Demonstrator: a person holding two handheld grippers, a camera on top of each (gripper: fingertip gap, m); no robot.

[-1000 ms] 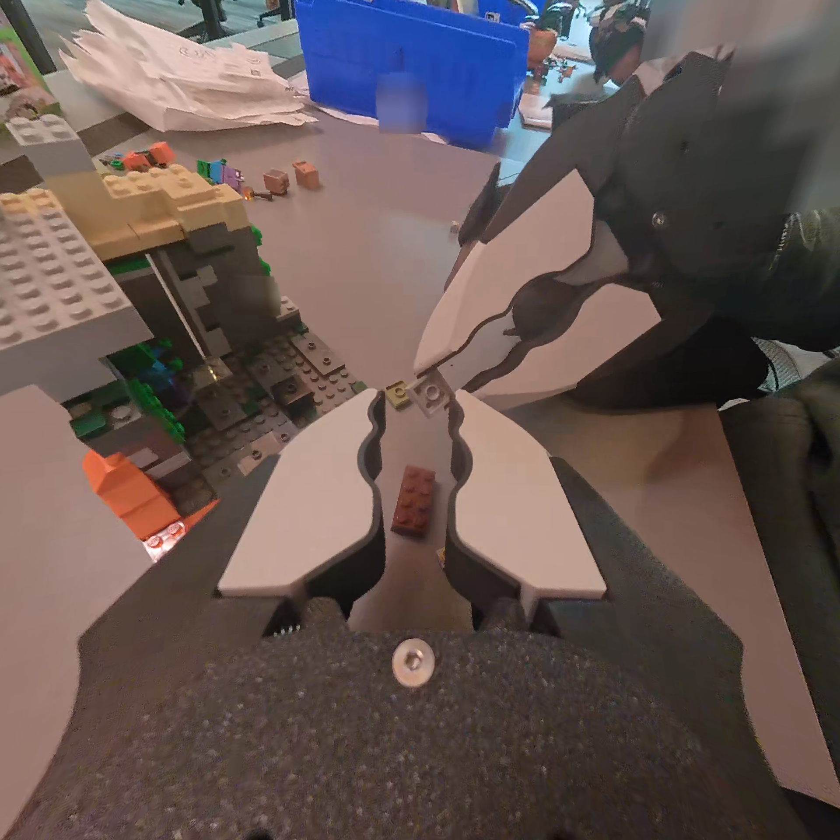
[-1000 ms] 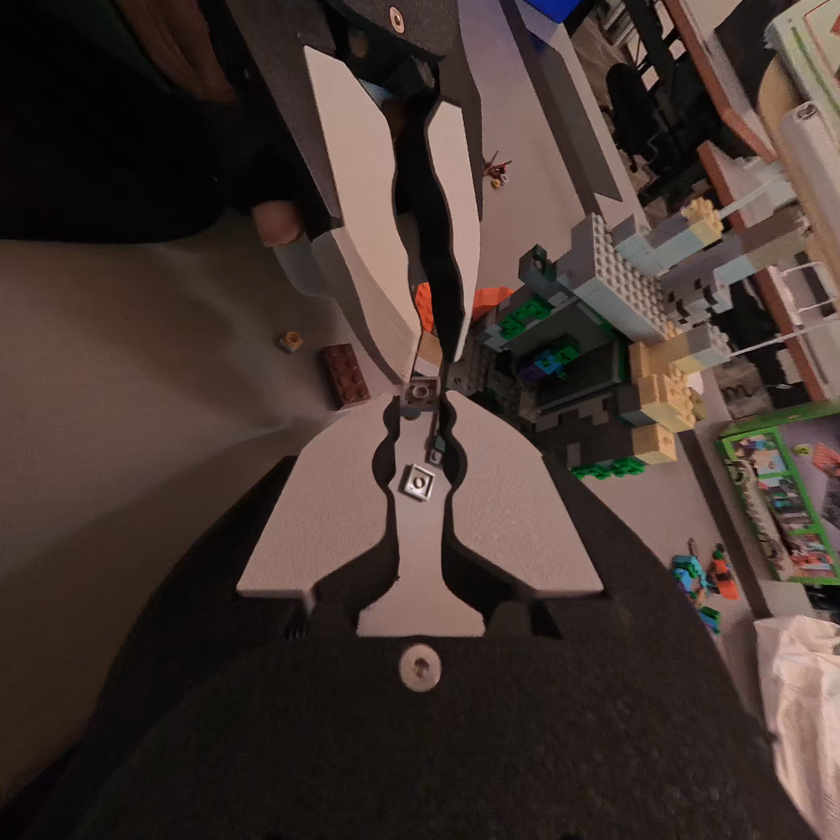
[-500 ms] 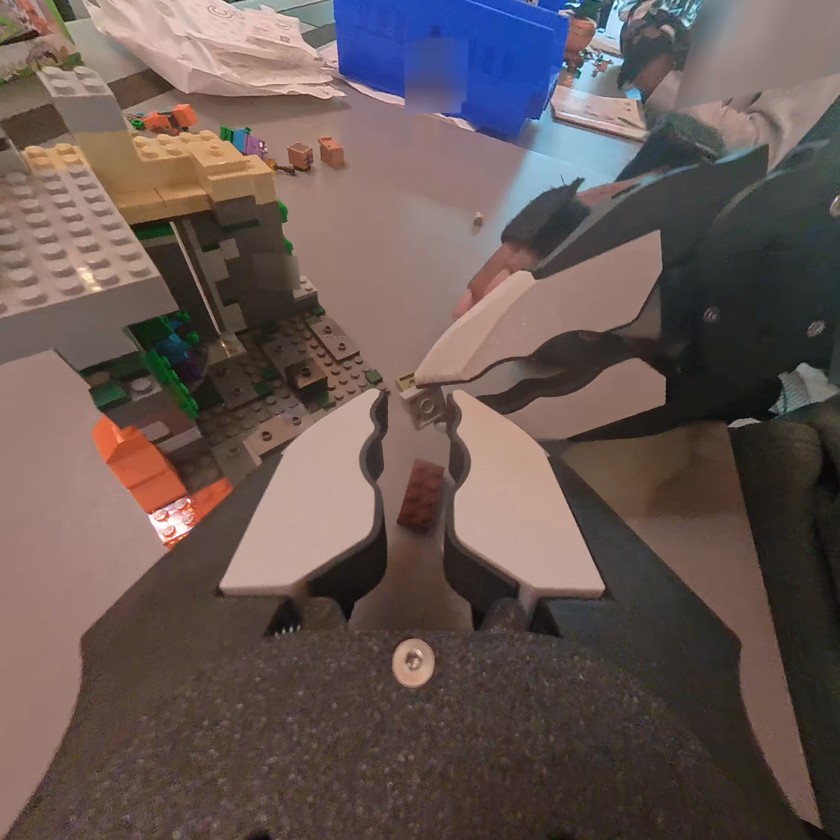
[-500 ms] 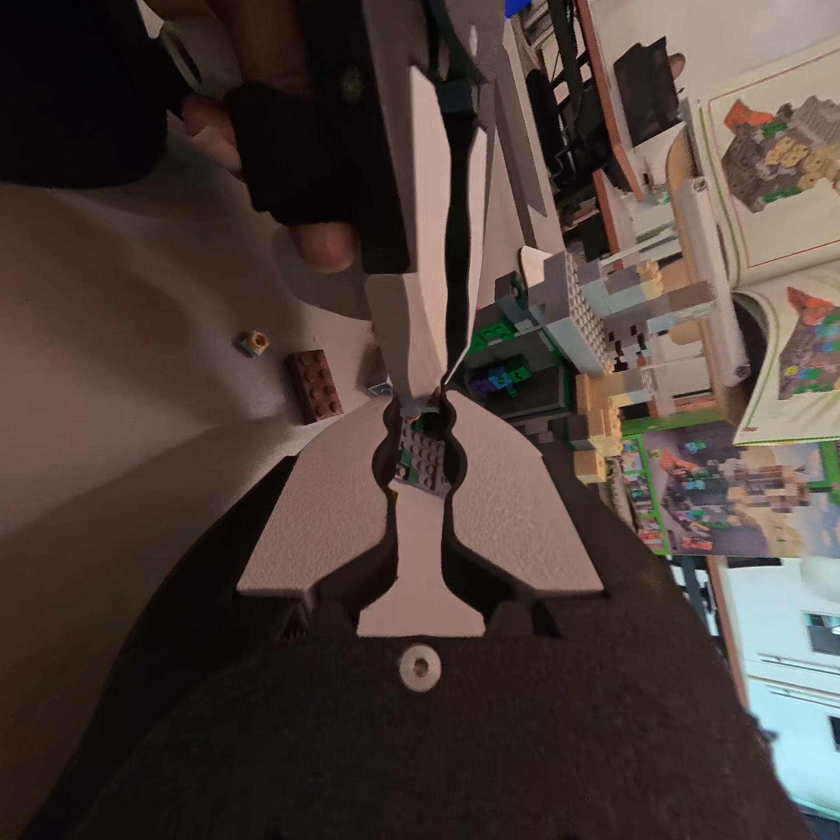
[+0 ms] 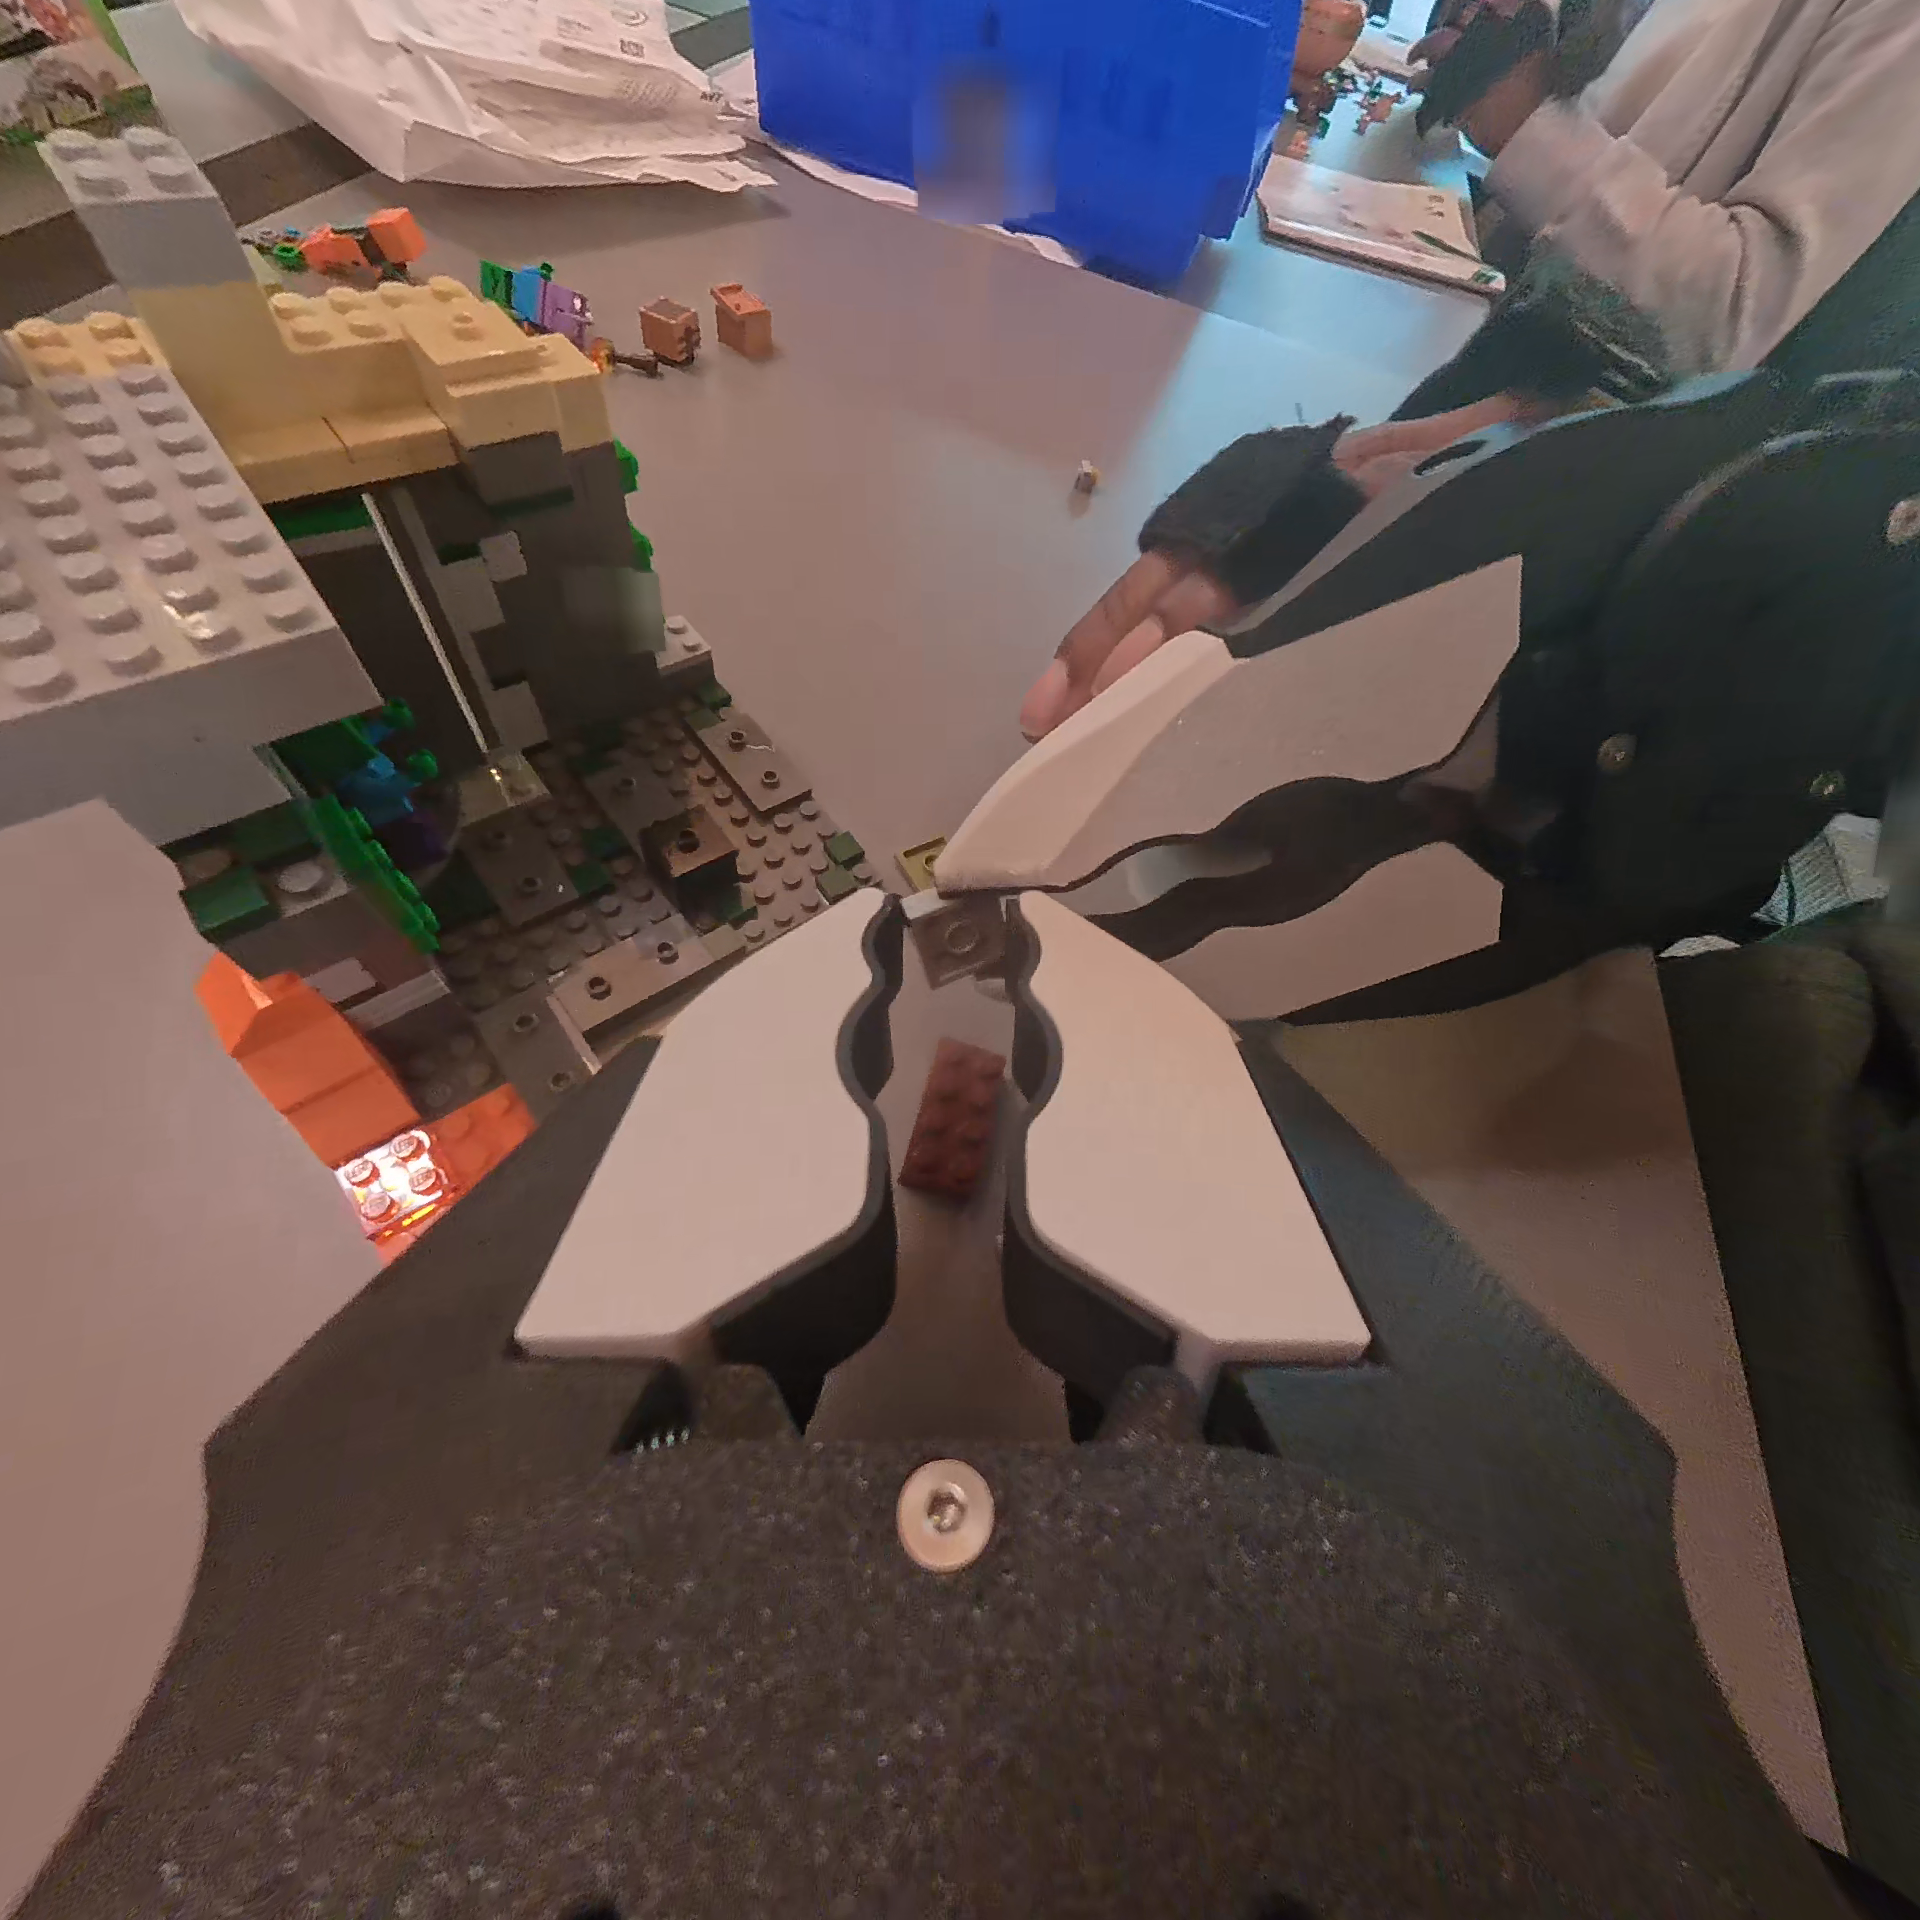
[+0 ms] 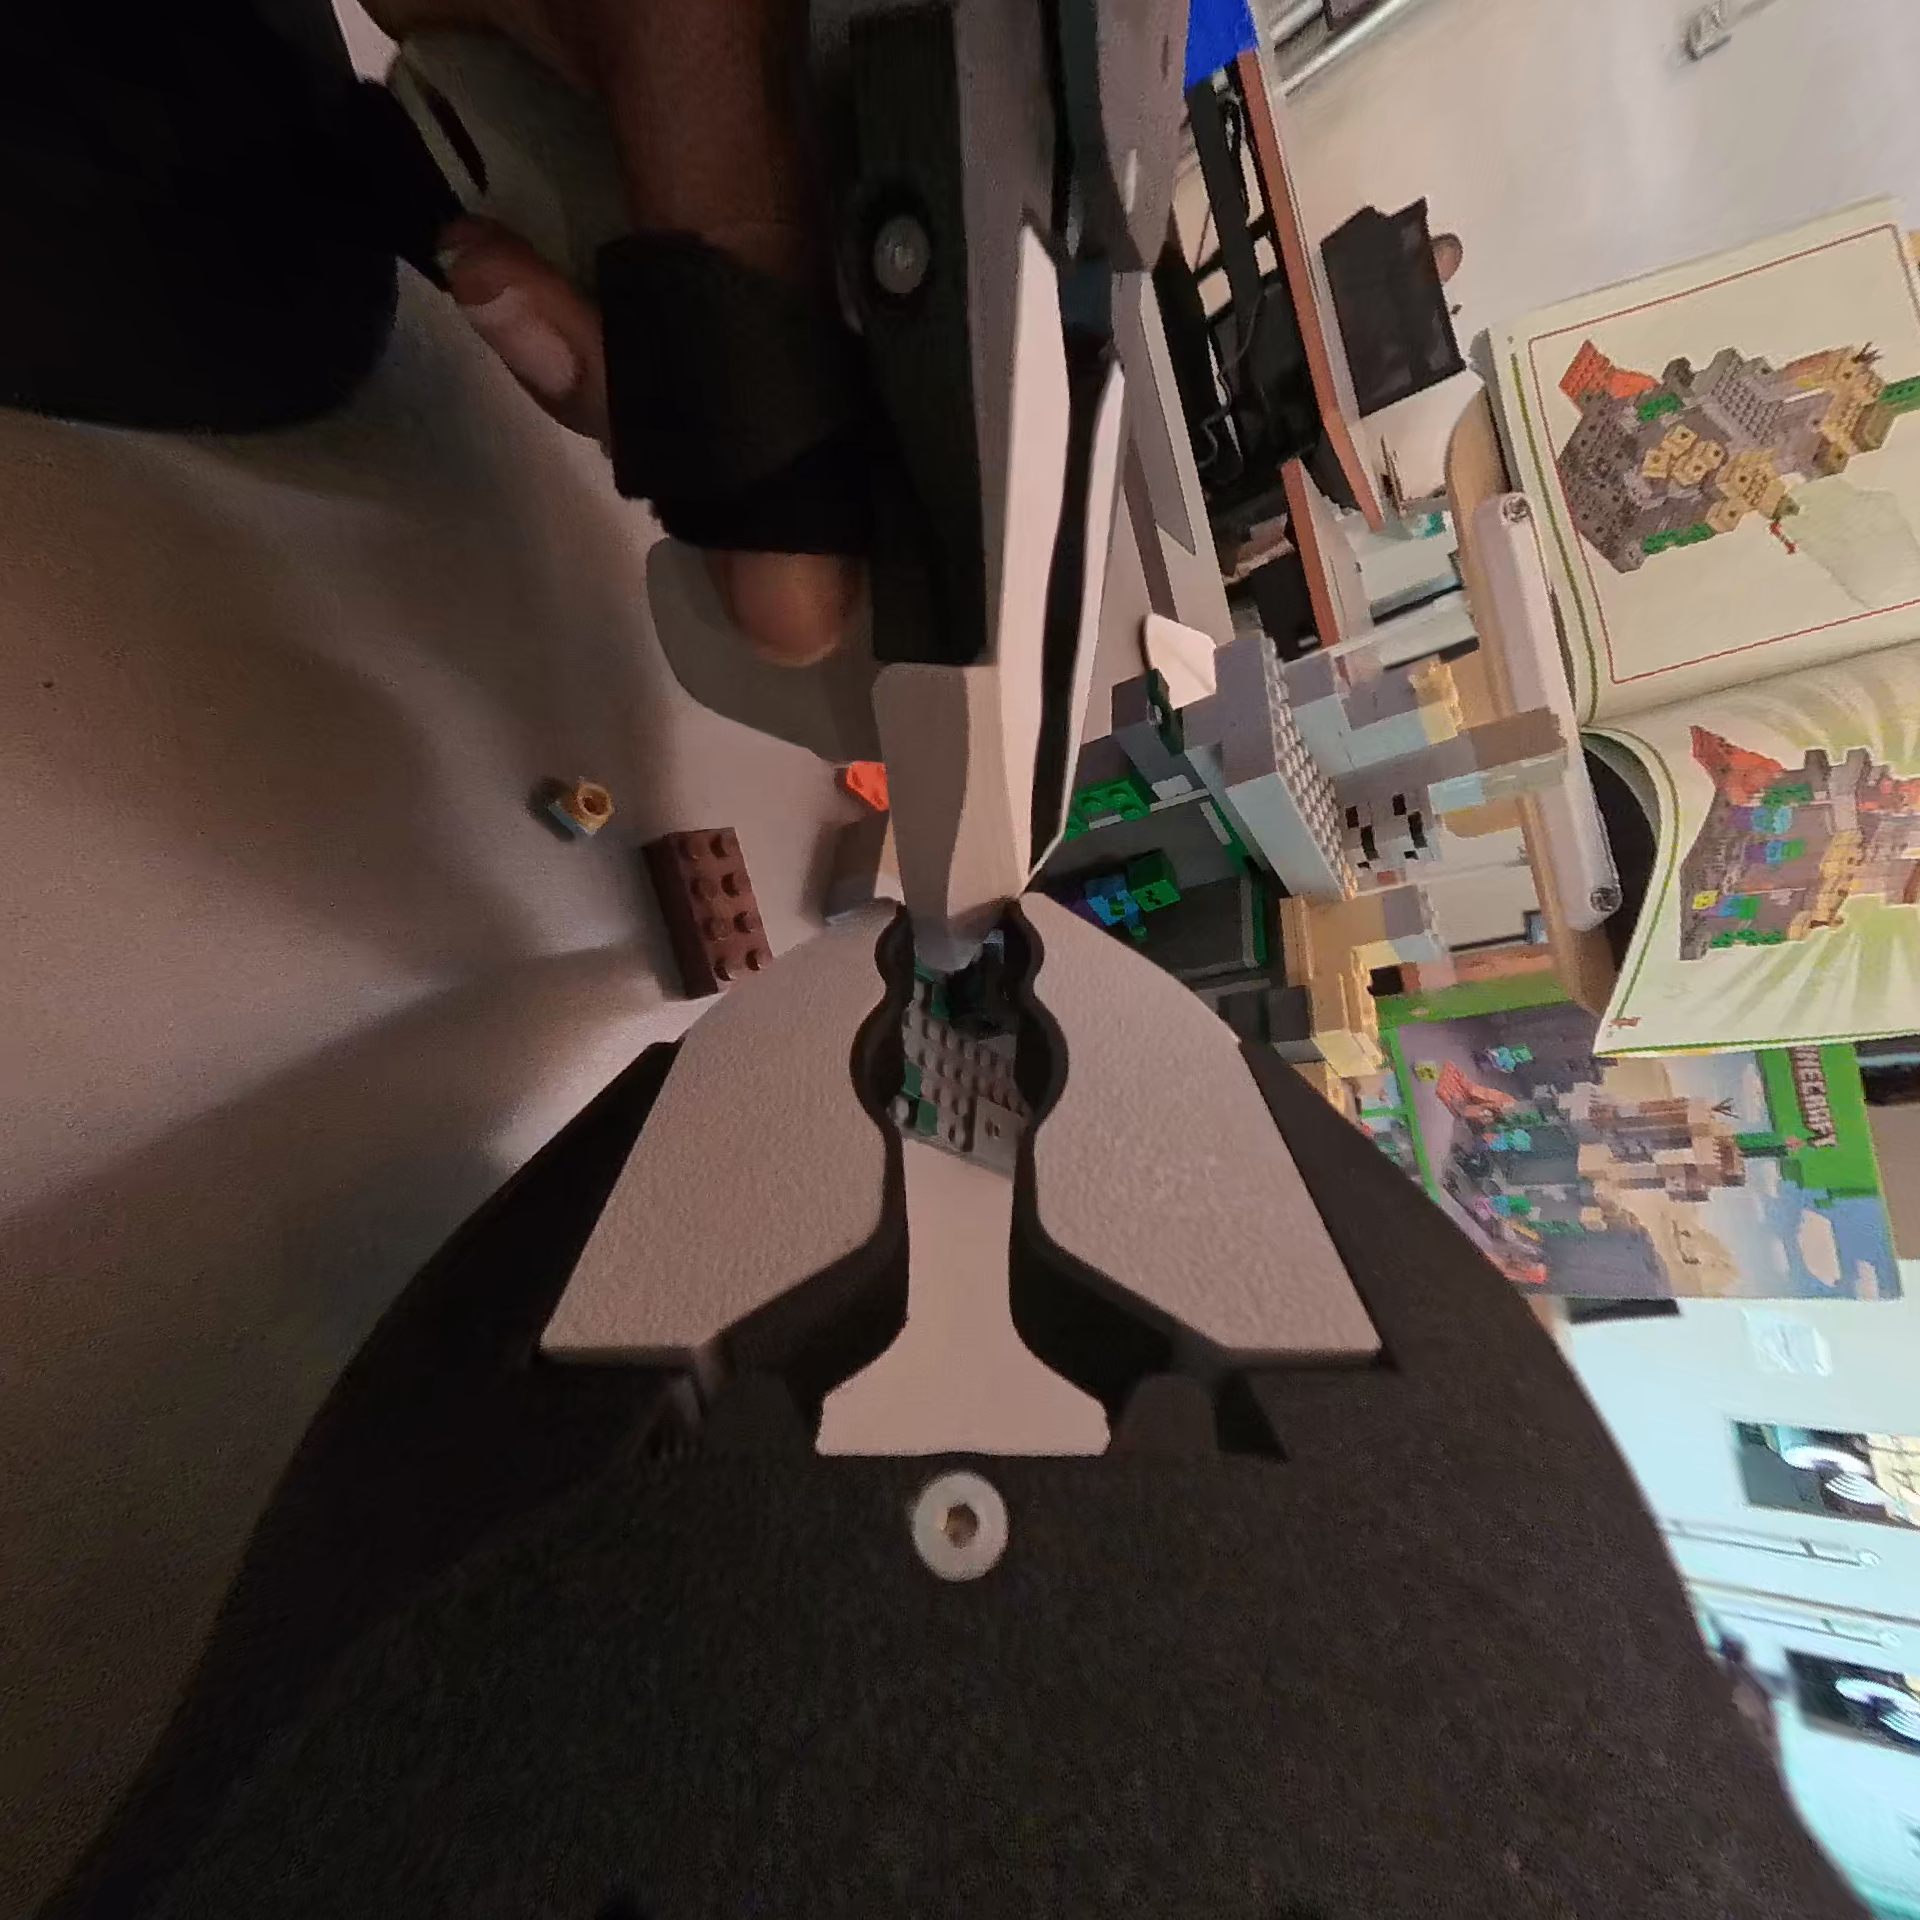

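Right tool (image 5: 971, 883) rolled flatter, tips pinched at grey plate (image 5: 961, 940); left tool (image 5: 951, 935) clamps same plate.

- Off to my left stands a brick model (image 5: 312, 582) with grey, tan and green parts.
- A brown brick (image 5: 954, 1120) lies flat on the grey table (image 5: 935, 436) below me.
- Two small brown cubes (image 5: 707, 322) sit near loose coloured bits (image 5: 343, 241).
- A blue bin (image 5: 1091, 114) stands far back, white papers (image 5: 468, 83) beside it.
- An open booklet (image 6: 1745, 623) leans above a set box (image 6: 1642, 1164).
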